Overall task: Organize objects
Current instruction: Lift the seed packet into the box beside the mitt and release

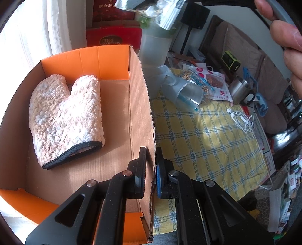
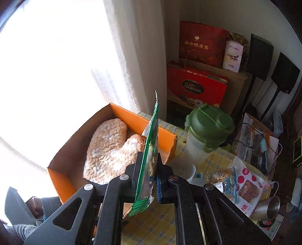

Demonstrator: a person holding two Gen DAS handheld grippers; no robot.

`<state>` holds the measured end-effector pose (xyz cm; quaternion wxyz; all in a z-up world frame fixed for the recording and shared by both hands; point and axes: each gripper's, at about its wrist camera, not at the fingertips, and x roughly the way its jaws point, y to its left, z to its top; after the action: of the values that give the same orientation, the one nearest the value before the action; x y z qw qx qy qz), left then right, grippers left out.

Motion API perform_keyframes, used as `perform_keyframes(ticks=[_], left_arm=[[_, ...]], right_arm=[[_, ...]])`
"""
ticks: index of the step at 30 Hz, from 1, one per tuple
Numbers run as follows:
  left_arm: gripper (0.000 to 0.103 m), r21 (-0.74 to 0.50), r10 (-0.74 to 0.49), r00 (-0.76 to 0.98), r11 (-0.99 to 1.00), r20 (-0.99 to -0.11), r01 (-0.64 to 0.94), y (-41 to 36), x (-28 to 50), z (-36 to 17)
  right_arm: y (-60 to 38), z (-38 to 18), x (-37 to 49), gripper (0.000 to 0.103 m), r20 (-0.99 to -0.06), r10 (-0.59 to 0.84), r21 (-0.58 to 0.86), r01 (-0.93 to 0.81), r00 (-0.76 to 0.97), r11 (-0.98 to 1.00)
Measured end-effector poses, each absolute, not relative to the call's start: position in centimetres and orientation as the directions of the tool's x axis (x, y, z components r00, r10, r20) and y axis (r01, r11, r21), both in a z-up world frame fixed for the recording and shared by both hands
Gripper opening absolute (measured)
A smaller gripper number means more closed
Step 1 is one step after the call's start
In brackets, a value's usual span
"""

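An orange cardboard box (image 1: 117,60) stands on the left of the table, with a pink fluffy oven mitt (image 1: 64,116) lying in it. My left gripper (image 1: 151,160) is shut on the box's right wall (image 1: 145,105). My right gripper (image 2: 149,162) is shut on a green snack packet (image 2: 152,150), held upright above the table beside the box (image 2: 122,115); the mitt (image 2: 111,148) shows beyond it. In the left wrist view the packet's silver side (image 1: 162,13) hangs at the top edge.
A yellow checked cloth (image 1: 205,143) covers the table. On it are a green-lidded plastic jug (image 2: 207,130), a toppled clear cup (image 1: 185,92), snack bags (image 1: 211,83), a steel mug (image 1: 241,90) and white earphones (image 1: 241,118). Red gift boxes (image 2: 196,86) stand behind.
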<state>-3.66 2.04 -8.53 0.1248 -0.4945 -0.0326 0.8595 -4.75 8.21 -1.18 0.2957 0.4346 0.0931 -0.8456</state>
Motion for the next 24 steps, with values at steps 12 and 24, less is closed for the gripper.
perform_keyframes(ticks=[12, 24], left_arm=[[0.008, -0.187, 0.254, -0.480, -0.965, -0.840, -0.182, 2.0, -3.7, -8.6], [0.008, -0.180, 0.248, -0.481, -0.966, -0.841, -0.184, 2.1, -3.6, -8.6]], right_arm=[[3.8, -4.4, -4.1, 0.039, -0.824, -0.434, 0.103, 0.655, -0.366, -0.749], [8.8, -4.4, -4.7, 0.039, -0.829, -0.392, 0.122, 0.555, -0.399, -0.823]])
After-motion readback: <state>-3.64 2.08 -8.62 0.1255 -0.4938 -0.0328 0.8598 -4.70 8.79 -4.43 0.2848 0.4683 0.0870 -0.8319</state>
